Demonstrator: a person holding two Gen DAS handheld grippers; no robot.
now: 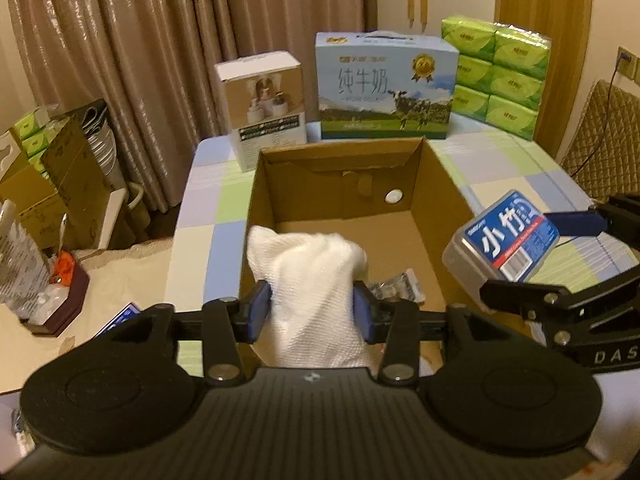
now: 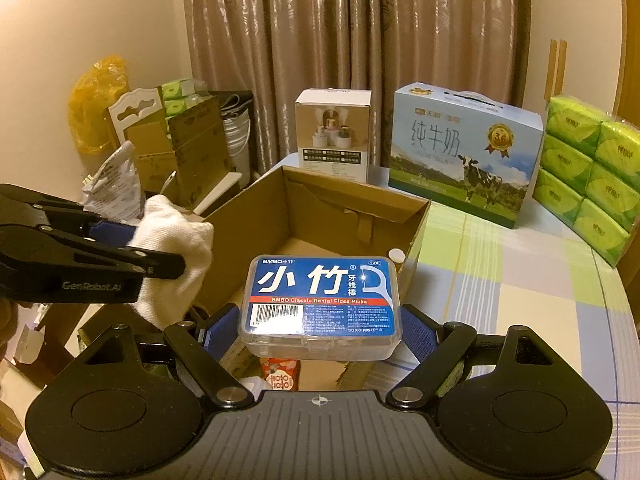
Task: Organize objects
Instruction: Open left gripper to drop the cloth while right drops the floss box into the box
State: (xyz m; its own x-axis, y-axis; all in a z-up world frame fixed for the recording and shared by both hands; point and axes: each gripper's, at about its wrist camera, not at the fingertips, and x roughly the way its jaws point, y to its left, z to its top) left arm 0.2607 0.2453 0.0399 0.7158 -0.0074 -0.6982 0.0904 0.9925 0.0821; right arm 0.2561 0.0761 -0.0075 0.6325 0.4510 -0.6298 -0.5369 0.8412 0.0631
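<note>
Progress looks early: my left gripper [image 1: 310, 308] pinches a white cloth bundle [image 1: 316, 276] above the near edge of the cardboard box [image 1: 436, 184], and my right gripper [image 2: 320, 330] clamps the dental floss picks case [image 2: 320, 304] just outside the box wall at 3 o'clock. Inside, I see only a small crinkled packet [image 1: 396, 286]; both held items remain to be dropped.
</note>
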